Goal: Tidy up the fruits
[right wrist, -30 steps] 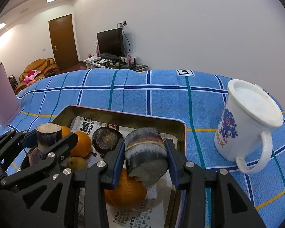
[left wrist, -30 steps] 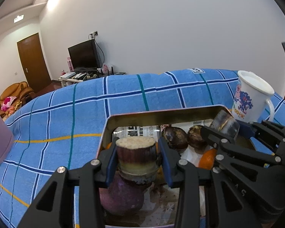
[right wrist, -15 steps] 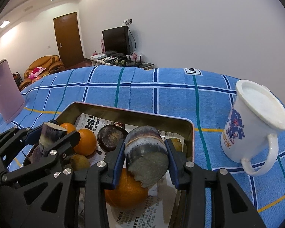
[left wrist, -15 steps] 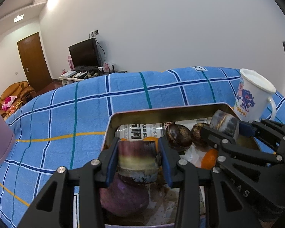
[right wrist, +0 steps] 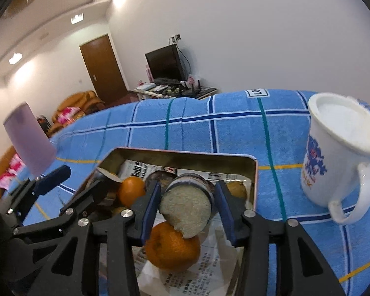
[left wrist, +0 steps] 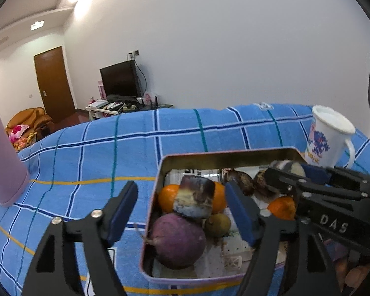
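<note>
Both cane pieces are over the tin (left wrist: 160,172) now. The left hand-held gripper (left wrist: 182,212) has its jaws opening, pads well clear, and the left sugarcane stub (left wrist: 194,198) sits just ahead between them, resting on the purple bulb (left wrist: 177,241) and the oranges (left wrist: 166,197), its cut end tipped toward the lens. The right hand-held gripper (right wrist: 187,207) is opening too; the right sugarcane stub (right wrist: 187,209) lies between its pads, long axis pointing away, perched on an orange (right wrist: 172,249). Whether those pads touch it is hard to call. The tin's near edge and floor hide behind the fingers.
</note>
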Tool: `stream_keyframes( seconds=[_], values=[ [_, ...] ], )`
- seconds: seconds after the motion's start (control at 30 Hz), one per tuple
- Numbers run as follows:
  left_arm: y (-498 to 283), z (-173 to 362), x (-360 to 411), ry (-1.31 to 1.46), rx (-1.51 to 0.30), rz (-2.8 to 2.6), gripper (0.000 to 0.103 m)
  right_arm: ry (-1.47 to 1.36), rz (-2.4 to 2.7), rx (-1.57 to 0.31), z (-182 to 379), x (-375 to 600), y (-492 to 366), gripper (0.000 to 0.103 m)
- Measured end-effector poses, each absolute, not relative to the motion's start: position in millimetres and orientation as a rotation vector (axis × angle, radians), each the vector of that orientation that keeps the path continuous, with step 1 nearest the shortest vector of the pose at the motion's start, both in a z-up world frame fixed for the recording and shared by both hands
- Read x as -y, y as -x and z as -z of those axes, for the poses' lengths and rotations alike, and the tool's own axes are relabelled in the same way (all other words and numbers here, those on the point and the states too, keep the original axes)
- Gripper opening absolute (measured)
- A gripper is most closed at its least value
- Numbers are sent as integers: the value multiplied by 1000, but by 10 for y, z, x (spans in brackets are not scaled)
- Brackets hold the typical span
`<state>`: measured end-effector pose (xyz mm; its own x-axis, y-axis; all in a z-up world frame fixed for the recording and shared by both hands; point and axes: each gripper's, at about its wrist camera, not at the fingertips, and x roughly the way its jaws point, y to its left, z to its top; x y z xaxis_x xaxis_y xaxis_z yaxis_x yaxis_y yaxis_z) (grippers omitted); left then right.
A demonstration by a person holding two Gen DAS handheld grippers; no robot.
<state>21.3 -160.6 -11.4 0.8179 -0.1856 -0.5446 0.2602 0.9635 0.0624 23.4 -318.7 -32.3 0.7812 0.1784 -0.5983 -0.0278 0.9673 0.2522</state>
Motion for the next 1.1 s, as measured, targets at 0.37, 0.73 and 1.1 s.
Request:
stream_keyframes(
  seconds=[0.37, 0.73, 1.1],
  values=[
    [-32, 74, 1385, -103, -482, 144, 103, -211, -79, -464, 101, 3063, 241, 61],
    [309, 31, 1293, -124, -408, 137, 103, -40, 99, -254, -93, 2731, 909, 73],
    [500, 4, 1286, -140, -381, 138, 103, -54, 214, -152, -170, 2711, 1334, 77]
  ],
)
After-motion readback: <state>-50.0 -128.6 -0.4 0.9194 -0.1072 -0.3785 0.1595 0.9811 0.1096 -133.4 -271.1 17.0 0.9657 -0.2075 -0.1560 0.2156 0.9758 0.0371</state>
